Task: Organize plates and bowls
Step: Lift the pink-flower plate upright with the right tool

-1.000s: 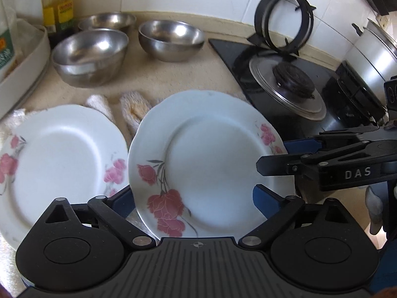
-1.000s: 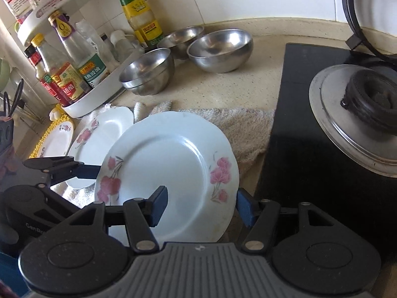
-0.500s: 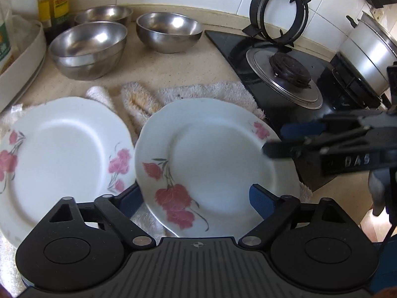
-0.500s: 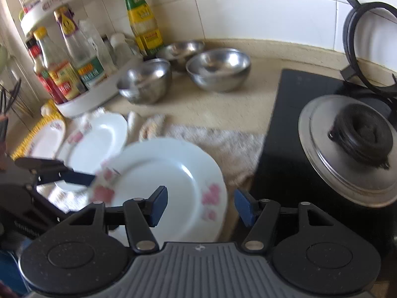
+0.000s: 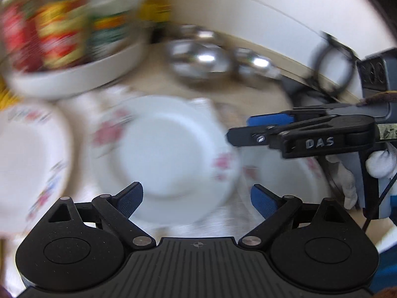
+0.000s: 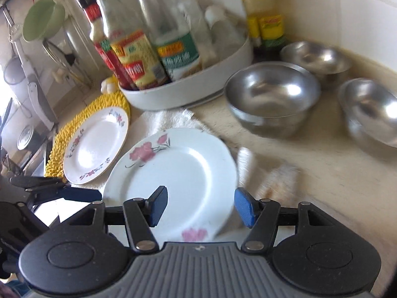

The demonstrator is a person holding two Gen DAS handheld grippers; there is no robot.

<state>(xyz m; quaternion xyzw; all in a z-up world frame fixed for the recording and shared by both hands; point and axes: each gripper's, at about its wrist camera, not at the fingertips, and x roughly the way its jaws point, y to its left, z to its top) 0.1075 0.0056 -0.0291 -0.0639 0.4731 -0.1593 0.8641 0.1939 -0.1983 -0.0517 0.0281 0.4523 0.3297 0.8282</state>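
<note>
Beside the towel [image 6: 168, 119] on the desk: rose plate [image 6: 171, 173], lying flat. Right claw [image 6: 199, 207] and left claw [image 5: 197, 197] spread, empty. Rim to be pinched squarely before stacking is attempted.

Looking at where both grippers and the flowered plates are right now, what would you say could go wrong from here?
1. Both views are motion-blurred, so the open right gripper may strike the large flowered plate and chip its rim.
2. The left gripper sits beside that plate; the two grippers could collide.
3. A wide swing might knock the nearest steel bowl or the bottles in the white tray.
</note>
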